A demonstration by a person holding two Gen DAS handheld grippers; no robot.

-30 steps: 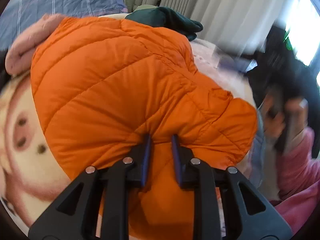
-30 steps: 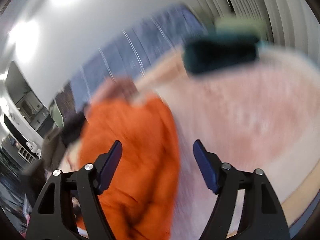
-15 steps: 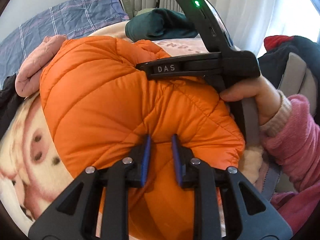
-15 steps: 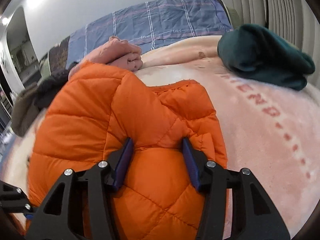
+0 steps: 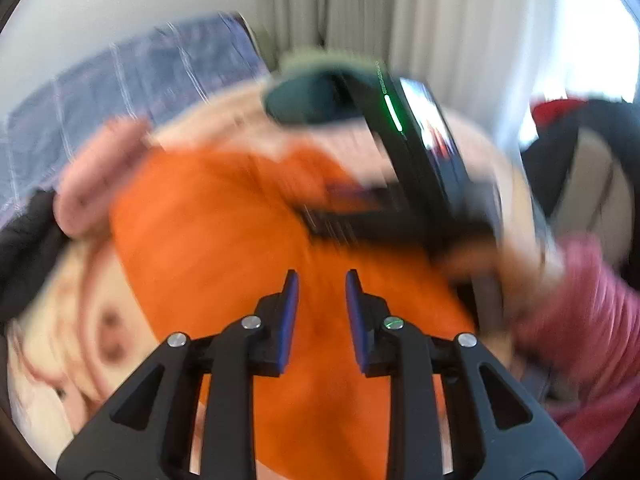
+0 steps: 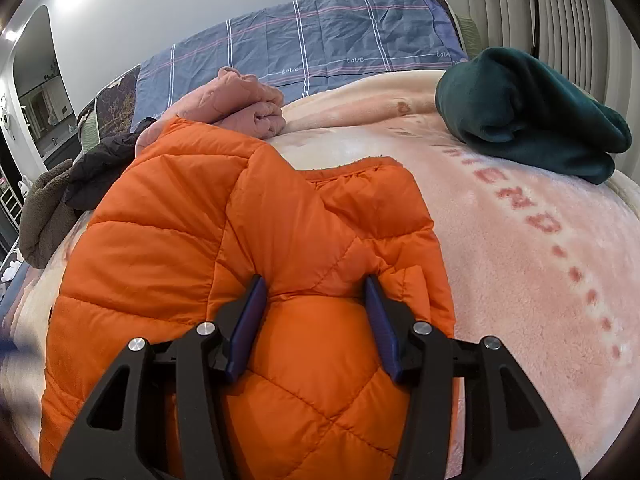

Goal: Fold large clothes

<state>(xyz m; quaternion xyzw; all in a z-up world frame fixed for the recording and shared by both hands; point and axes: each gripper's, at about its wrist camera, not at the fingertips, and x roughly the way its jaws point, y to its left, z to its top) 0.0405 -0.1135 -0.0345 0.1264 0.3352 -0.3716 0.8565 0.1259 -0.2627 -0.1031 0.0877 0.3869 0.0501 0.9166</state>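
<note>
An orange quilted puffer jacket (image 6: pixel 192 240) lies folded on the pink blanket (image 6: pixel 540 272). My right gripper (image 6: pixel 314 288) is open, its blue pads pressed down into the jacket's puffy fabric on either side of a bulge. In the blurred left wrist view the jacket (image 5: pixel 208 232) fills the middle. My left gripper (image 5: pixel 318 280) hovers just above it with a narrow gap between the pads and no fabric pinched. The right gripper's black body (image 5: pixel 420 184) and the hand in a pink sleeve (image 5: pixel 580 312) show at right.
A folded dark green garment (image 6: pixel 528 112) lies at the far right of the bed. A folded pink garment (image 6: pixel 244 100) and a dark jacket (image 6: pixel 100 168) lie behind the orange one. A blue plaid sheet (image 6: pixel 320 48) covers the headboard end. Curtains hang at the right.
My left gripper has let go of the jacket fold and lifted, moving fast so the view blurs. My right gripper came down onto the jacket and stays pressed there.
</note>
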